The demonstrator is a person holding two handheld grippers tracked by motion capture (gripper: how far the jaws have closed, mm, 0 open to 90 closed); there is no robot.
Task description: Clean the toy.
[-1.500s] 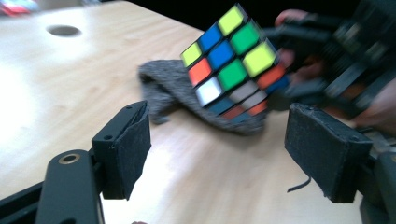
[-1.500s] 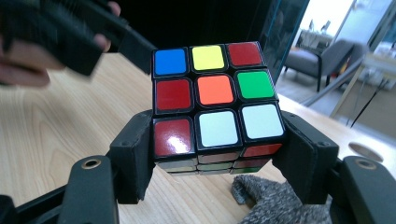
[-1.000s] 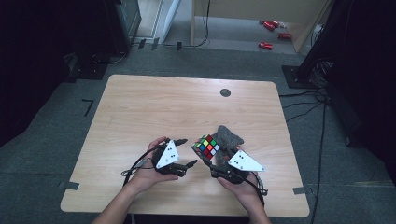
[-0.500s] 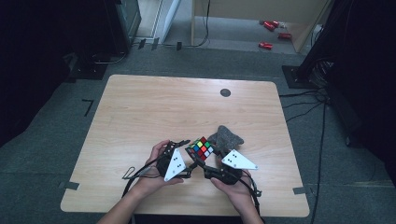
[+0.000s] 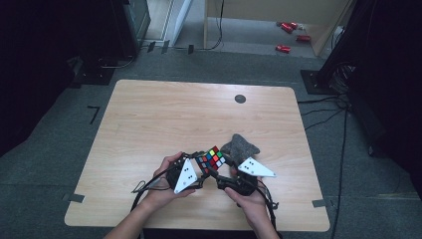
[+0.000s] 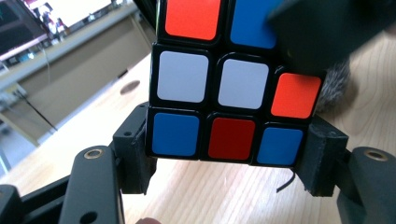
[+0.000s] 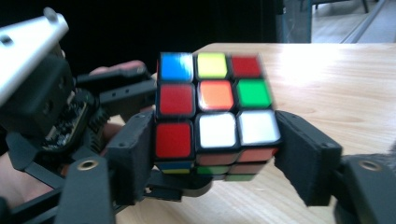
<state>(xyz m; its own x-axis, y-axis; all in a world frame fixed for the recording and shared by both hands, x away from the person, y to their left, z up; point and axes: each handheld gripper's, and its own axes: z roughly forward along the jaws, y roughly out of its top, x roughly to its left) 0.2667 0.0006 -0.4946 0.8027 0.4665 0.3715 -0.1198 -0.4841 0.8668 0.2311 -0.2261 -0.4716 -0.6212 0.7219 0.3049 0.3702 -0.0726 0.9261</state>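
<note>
Near the worktop's (image 5: pixel 149 119) front edge, both grippers' jaws are pinching the Rubik's cube (image 5: pixel 211 159), left gripper (image 5: pixel 198 172) and right gripper (image 5: pixel 213 175) each squeezing one layer, so they should be twisting slowly and straight.

Cube partly out of sight

The cube's (image 6: pixel 219 88) top row ran off the left tool view's upper edge — a dark blurred tool part covered its upper right corner.

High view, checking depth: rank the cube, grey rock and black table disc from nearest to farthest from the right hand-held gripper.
1. Cube, between its jaws, left of the plate.
2. Grey rock, just beyond on the table, slightly right.
3. Black table disc, near the far edge.
</note>
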